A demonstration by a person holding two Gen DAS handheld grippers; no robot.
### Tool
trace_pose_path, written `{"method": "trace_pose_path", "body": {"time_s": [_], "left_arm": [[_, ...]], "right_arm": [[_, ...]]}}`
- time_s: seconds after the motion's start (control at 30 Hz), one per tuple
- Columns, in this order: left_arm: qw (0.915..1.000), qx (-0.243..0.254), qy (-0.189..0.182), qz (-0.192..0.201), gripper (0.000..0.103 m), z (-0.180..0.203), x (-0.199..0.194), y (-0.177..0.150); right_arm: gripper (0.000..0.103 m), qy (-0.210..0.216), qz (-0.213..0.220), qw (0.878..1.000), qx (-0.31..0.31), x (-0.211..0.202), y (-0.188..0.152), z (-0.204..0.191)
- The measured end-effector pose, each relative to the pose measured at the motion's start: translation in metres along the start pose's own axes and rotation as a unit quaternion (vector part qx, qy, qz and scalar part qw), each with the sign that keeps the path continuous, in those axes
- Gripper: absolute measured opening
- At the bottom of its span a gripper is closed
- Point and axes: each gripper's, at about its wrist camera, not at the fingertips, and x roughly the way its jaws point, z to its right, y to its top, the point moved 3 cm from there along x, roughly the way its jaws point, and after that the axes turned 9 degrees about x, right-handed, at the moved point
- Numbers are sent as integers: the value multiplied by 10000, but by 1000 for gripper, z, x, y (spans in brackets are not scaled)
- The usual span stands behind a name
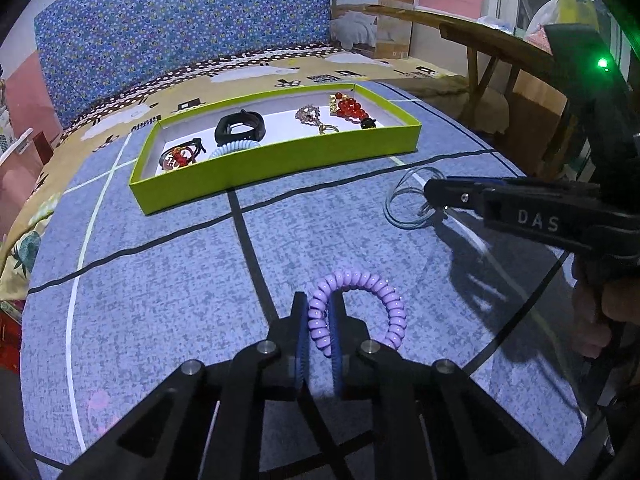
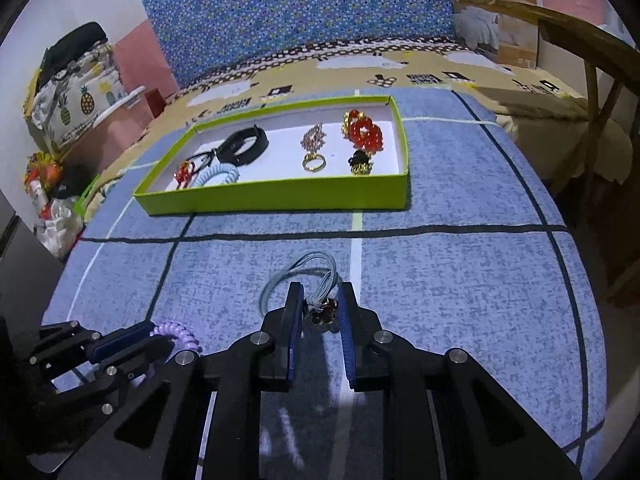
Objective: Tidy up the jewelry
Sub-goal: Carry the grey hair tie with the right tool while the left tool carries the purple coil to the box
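Note:
My left gripper (image 1: 320, 312) is shut on a purple spiral hair tie (image 1: 384, 300), held just above the blue mat; the tie also shows in the right wrist view (image 2: 178, 334). My right gripper (image 2: 319, 300) is shut on a grey-blue elastic band with a dark red charm (image 2: 304, 276); the band also shows in the left wrist view (image 1: 404, 200). A green tray (image 1: 280, 160) with a white floor lies farther back, also seen in the right wrist view (image 2: 280, 196). It holds a black band (image 2: 244, 146), a light blue spiral tie (image 2: 218, 174), a gold ring (image 2: 313, 162) and red beads (image 2: 364, 132).
A blue mat with black and white lines (image 2: 460, 280) covers the surface. A wooden chair (image 2: 580, 60) stands at the right. A cardboard box (image 2: 496, 16) sits at the back right. Bags and clutter (image 2: 72, 92) lie at the left.

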Motion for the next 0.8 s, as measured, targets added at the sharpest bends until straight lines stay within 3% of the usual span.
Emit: {"method": "trace_pose_path", "body": {"time_s": [0.8], "left_arm": [[9985, -260, -99, 464, 11, -19, -27, 15]], "right_arm": [[18, 425, 481, 9979, 73, -35, 12, 2]]}}
